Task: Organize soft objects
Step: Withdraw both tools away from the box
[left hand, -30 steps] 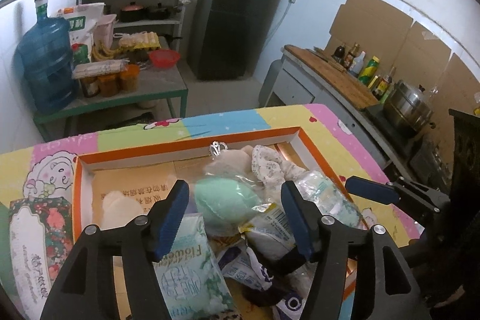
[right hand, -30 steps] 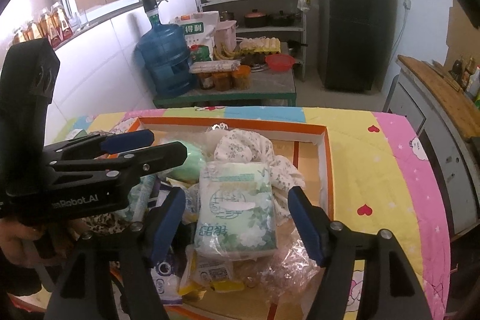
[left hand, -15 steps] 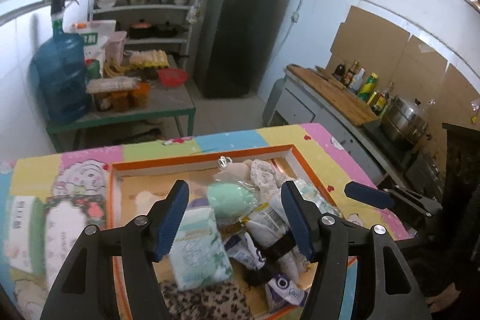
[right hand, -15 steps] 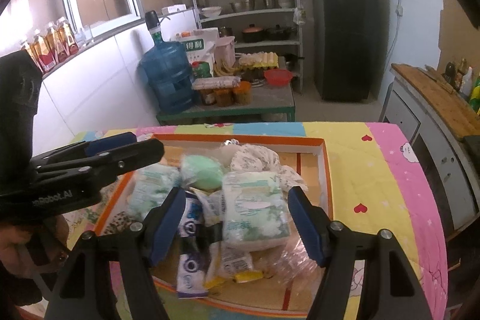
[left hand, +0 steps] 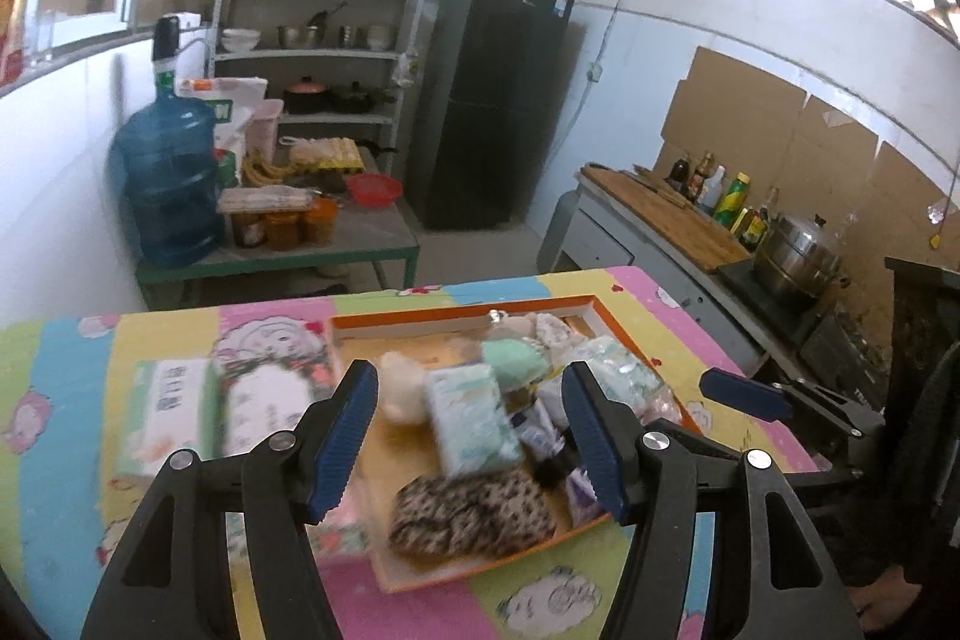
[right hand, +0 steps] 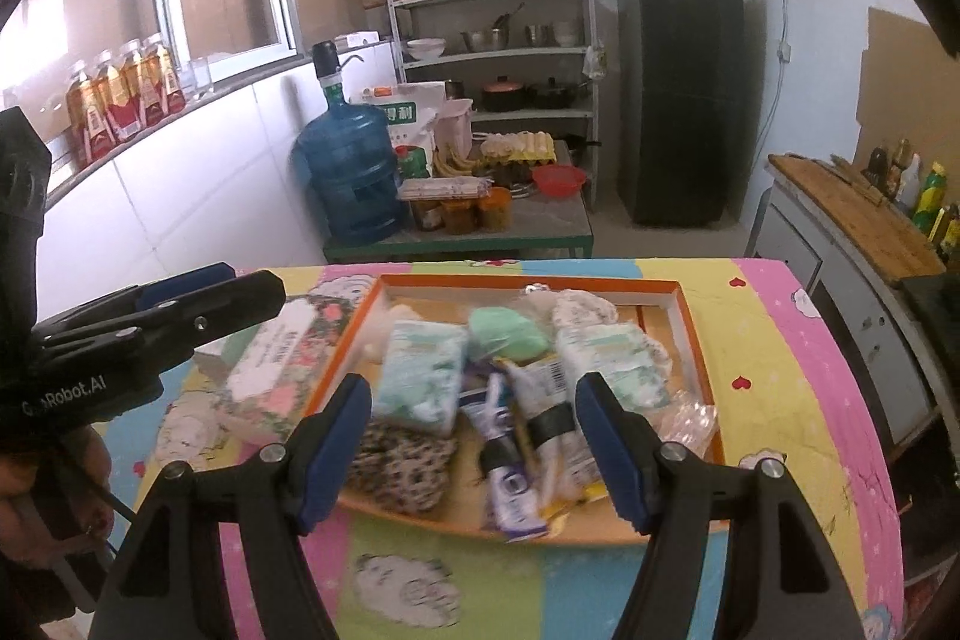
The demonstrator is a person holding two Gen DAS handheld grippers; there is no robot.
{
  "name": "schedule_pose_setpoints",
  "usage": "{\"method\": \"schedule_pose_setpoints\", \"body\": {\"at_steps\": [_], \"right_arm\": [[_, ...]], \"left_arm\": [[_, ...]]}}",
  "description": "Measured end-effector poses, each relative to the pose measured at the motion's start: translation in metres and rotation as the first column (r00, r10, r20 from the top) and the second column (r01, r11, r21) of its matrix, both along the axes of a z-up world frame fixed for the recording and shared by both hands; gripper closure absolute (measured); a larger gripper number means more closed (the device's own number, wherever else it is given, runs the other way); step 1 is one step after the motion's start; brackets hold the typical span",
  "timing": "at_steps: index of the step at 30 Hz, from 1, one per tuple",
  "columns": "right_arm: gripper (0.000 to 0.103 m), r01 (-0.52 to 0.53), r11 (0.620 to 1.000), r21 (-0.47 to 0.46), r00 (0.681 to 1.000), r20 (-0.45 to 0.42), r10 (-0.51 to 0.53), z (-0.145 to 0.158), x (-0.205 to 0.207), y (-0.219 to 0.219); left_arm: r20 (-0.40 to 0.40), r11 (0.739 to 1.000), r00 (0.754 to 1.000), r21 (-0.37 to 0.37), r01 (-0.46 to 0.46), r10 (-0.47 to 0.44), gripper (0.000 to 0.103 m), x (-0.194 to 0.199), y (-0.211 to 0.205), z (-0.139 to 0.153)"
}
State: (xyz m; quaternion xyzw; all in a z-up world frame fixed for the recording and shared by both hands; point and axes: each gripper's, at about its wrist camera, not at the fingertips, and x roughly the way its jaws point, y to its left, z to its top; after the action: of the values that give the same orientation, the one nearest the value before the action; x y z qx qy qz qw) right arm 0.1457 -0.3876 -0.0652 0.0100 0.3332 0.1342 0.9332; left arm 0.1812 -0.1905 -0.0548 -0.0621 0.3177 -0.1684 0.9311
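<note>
Right wrist view is showing the orange tray (right hand: pixel 690 334) sitting on the patterned table, gathering soft packs like the leopard pouch (right hand: pixel 399 463), while right gripper (right hand: pixel 489 445) and left gripper (left hand: pixel 471 442) are hovering released, holding nothing

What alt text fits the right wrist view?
An open right claw hangs empty above an orange tray heaped with soft packs, a green pouch and a leopard-print cloth on a cartoon tablecloth. The left claw juts in from the left.
</note>
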Motion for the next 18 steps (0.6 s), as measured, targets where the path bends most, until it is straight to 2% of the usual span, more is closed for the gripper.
{"method": "schedule_pose_setpoints", "body": {"at_steps": [10,18], "right_arm": [[0.032,0.014,1.0,-0.012,0.999,0.038,-0.014,0.025,-0.063,0.054],[0.032,0.116,0.992,-0.056,0.989,0.102,-0.11,0.044,-0.114,0.089]], "left_arm": [[0.037,1.0,0.999,-0.001,-0.031,0.031,0.038,-0.066,0.061,0.025],[0.113,0.993,0.988,0.051,-0.107,0.1,0.037,-0.123,0.096,0.048]]}}
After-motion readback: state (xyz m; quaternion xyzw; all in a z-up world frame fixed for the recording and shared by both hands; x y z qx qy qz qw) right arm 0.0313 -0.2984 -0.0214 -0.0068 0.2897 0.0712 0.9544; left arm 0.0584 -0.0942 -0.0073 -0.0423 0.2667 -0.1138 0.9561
